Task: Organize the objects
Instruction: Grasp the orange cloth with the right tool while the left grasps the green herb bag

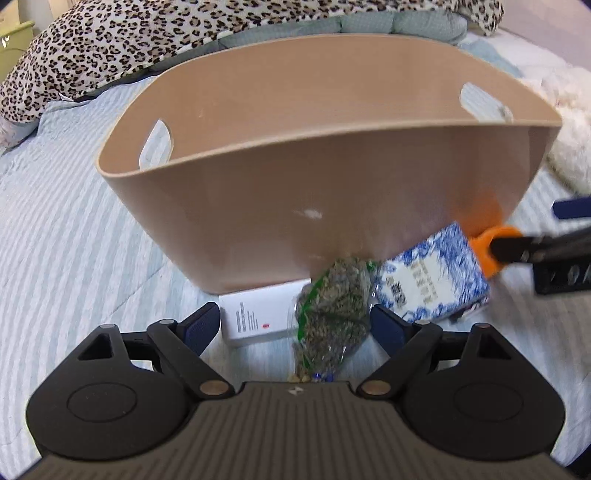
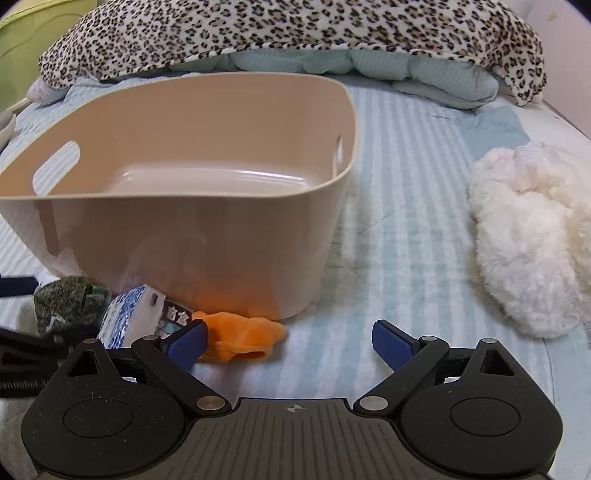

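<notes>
A beige plastic basket (image 1: pixel 280 206) stands on the striped bed, and it looks empty in the right wrist view (image 2: pixel 207 236). In front of it lie a clear bag of dried greens (image 1: pixel 332 314), a white box (image 1: pixel 258 317), a blue-and-white patterned box (image 1: pixel 432 280) and an orange cloth (image 2: pixel 240 336). My left gripper (image 1: pixel 295 328) is open, its jaws standing either side of the bag and the white box. My right gripper (image 2: pixel 290 343) is open and empty, with its left finger next to the orange cloth. The bag (image 2: pixel 66 302) and patterned box (image 2: pixel 136 321) also show at the right wrist view's left.
A fluffy white plush (image 2: pixel 535 236) lies on the bed to the right. A leopard-print blanket (image 2: pixel 295 33) over a pale green quilt (image 2: pixel 424 74) runs along the back. A green bin (image 2: pixel 37 29) stands at the far left.
</notes>
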Demonstrator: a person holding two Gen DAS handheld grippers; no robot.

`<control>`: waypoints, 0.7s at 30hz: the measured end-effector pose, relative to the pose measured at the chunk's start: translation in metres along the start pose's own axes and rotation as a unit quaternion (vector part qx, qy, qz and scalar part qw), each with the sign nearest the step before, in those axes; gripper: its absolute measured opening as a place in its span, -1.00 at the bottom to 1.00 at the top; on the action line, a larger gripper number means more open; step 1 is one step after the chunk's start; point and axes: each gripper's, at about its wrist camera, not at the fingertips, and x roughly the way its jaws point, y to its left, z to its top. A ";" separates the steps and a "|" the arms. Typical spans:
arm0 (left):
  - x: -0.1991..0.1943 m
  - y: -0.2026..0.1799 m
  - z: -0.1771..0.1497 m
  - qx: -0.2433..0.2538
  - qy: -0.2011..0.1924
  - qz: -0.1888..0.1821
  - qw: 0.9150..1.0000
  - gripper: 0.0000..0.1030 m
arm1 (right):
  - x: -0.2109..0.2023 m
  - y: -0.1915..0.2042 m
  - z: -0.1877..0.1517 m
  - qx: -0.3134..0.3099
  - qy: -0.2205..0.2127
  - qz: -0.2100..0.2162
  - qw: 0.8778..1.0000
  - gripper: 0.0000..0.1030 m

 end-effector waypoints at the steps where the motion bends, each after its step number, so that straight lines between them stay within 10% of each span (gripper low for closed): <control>1: 0.000 0.002 0.002 -0.005 0.001 -0.008 1.000 0.72 | 0.001 0.002 -0.001 -0.004 0.001 0.001 1.000 0.83; 8: 0.003 0.009 0.005 -0.021 -0.005 -0.015 1.000 0.58 | 0.008 0.011 -0.006 -0.023 0.003 0.009 1.000 0.36; 15: -0.004 0.007 0.003 -0.017 -0.020 -0.014 1.000 0.47 | 0.006 0.018 -0.010 -0.031 0.014 0.039 0.999 -0.65; 21: -0.021 0.011 0.000 -0.011 -0.030 -0.001 1.000 -0.27 | -0.006 0.019 -0.015 -0.021 0.006 0.050 0.999 -0.82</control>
